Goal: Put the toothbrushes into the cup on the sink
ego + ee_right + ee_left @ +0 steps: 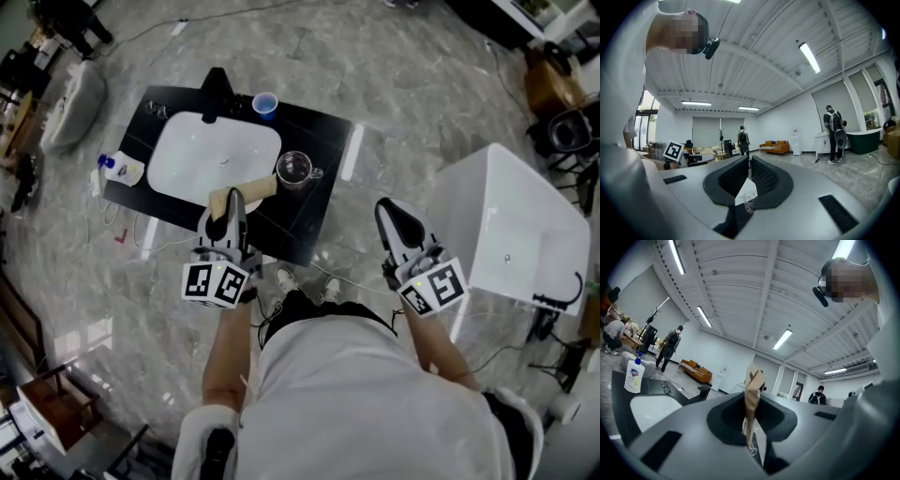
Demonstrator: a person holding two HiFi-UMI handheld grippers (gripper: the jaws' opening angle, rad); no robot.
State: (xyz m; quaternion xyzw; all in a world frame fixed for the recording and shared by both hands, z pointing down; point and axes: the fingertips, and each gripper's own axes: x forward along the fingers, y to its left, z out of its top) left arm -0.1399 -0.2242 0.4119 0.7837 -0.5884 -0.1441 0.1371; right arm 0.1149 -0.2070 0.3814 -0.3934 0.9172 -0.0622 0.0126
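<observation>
A clear glass cup stands on the black sink counter, just right of the white basin. My left gripper is shut on a tan cardboard toothbrush pack, held over the counter's front edge with its far end close to the cup. In the left gripper view the pack stands upright between the jaws of the gripper. My right gripper hangs over the floor right of the counter, shut with nothing in it; the right gripper view shows the gripper with the cup below its jaws.
A blue cup and a black faucet stand at the counter's back. A soap bottle lies at its left end. A white tub stands to the right, and another basin lies on the floor at the left. Cables cross the floor.
</observation>
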